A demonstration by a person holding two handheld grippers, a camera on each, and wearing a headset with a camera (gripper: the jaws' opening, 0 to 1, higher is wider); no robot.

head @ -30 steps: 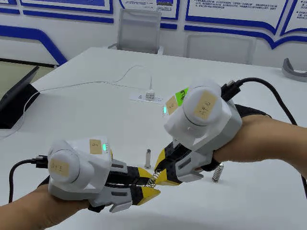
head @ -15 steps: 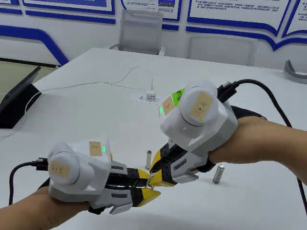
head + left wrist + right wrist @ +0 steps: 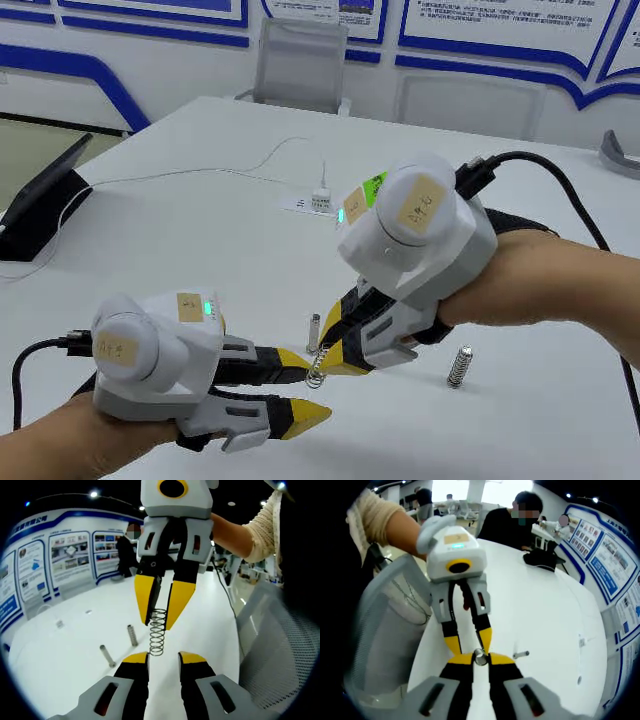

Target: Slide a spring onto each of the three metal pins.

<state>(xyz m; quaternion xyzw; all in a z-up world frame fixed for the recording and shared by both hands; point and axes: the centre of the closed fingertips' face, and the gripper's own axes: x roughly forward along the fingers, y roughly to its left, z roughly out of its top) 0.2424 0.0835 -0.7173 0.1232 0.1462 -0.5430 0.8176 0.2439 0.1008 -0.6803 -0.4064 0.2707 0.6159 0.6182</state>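
At the lower left of the head view the left tongs are held low over the white tabletop. Their yellow-tipped jaws are seen apart, with nothing gripped. A spring is found just beyond their tips, clamped at one end by the right tongs, which reach down from the upper right. In the left gripper view the spring is seen hanging from the right tongs, its free end lying at the gap between the left jaws; whether it is touched by them cannot be told. In the right gripper view the spring is seen end-on, pinched between that gripper's own jaws. A bare metal pin stands upright on the tabletop just behind the spring. Further right, well apart, a second spring stands upright on the tabletop.
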